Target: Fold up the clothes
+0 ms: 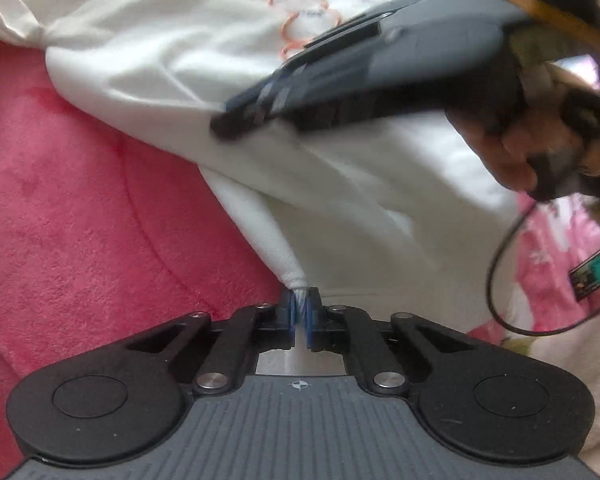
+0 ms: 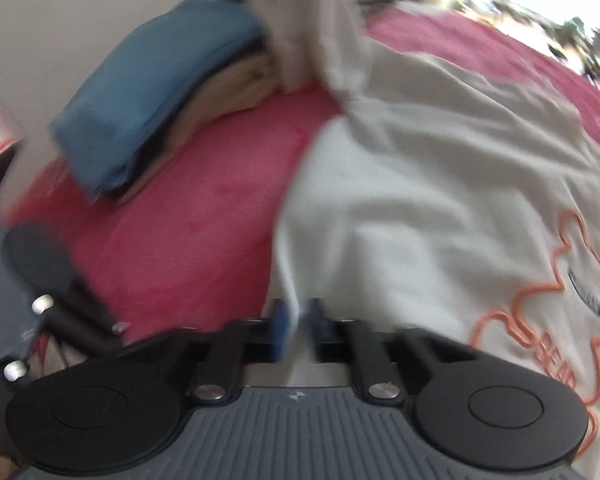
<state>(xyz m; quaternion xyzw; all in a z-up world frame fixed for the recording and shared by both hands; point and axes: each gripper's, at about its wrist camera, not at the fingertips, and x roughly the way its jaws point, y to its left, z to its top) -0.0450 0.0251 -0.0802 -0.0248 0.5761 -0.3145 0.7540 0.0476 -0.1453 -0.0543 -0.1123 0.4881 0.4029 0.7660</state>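
Observation:
A white garment (image 1: 228,64) with an orange outline print (image 1: 300,20) lies crumpled on a pink fleece blanket (image 1: 72,200). My left gripper (image 1: 300,300) is shut on a pinched corner of its white fabric, which stretches up from the blue pads. In the left wrist view my right gripper (image 1: 224,124) reaches in from the upper right, held by a hand (image 1: 511,148), its tips on the garment's edge. In the right wrist view my right gripper (image 2: 298,312) is shut on a white fold of the same garment (image 2: 419,184), whose orange print (image 2: 539,312) shows at the right.
A stack of folded clothes, blue (image 2: 156,88) on top of beige, sits at the back left of the pink blanket (image 2: 204,216). A black cable (image 1: 499,272) loops at the right of the left wrist view. A wall rises behind the stack.

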